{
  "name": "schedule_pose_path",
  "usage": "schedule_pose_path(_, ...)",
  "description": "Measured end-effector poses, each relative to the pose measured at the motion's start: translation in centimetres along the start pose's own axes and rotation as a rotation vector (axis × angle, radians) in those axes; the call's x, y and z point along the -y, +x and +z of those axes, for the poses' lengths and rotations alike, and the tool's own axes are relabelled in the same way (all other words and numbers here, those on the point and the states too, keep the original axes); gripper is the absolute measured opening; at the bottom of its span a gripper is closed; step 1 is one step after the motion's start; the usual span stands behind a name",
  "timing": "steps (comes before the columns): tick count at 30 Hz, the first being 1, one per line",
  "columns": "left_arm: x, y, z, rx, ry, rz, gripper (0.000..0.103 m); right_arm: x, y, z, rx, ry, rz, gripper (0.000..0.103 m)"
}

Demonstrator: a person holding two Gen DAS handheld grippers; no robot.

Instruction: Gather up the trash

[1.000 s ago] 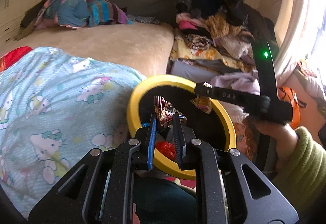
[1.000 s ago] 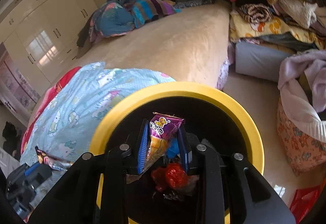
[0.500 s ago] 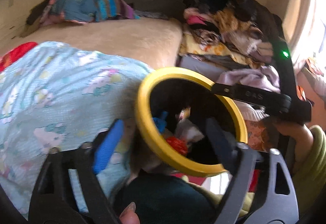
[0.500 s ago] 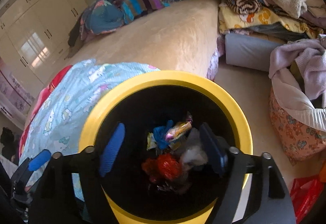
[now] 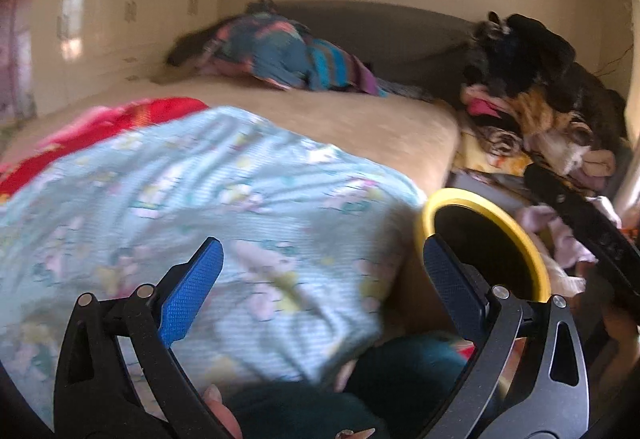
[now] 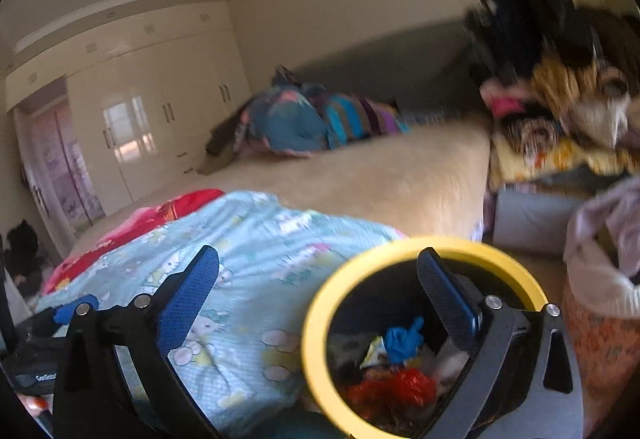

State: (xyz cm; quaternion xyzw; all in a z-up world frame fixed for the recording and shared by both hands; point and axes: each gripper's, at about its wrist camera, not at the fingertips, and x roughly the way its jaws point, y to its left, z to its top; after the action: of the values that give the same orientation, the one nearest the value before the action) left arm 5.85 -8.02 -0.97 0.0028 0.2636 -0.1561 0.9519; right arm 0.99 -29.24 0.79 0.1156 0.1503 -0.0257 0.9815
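A black bin with a yellow rim (image 6: 316, 355) stands beside the bed; it also shows in the left wrist view (image 5: 524, 239). Inside it lie wrappers (image 6: 394, 387), red, blue and pale. My left gripper (image 5: 320, 279) is open and empty, over the light blue blanket (image 5: 200, 199), with its right finger near the bin's rim. My right gripper (image 6: 320, 291) is open and empty, above the bin's left rim, its right finger over the bin's mouth. The right gripper's black body (image 5: 580, 223) shows at the right of the left wrist view.
The bed (image 6: 360, 175) has a beige cover, a red blanket (image 6: 160, 215) and a bundle of striped cloth (image 6: 320, 119) at the far end. A pile of clothes (image 6: 560, 99) stands at the right. A white wardrobe (image 6: 140, 119) lines the left wall.
Both grippers opened and let their wrappers fall into the bin. Both then swung left and up, away from the bin and toward the bed.
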Motion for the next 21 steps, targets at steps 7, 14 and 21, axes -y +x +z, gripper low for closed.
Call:
schedule_pose_path(7,-2.1,-2.7,-1.0,0.079,-0.025,0.09,0.092,-3.0,-2.6,-2.0,0.055,-0.123,0.013,0.097)
schedule_pose_path(14,-3.0,-3.8,-1.7,0.123,-0.053,0.116,0.092,-3.8,-2.9,-2.9,0.073,-0.162,-0.01,0.097)
schedule_pose_path(21,-3.3,-3.7,-1.8,0.124,-0.063,0.114,0.092,-3.7,-2.8,-3.2,0.067,-0.162,-0.005,0.097)
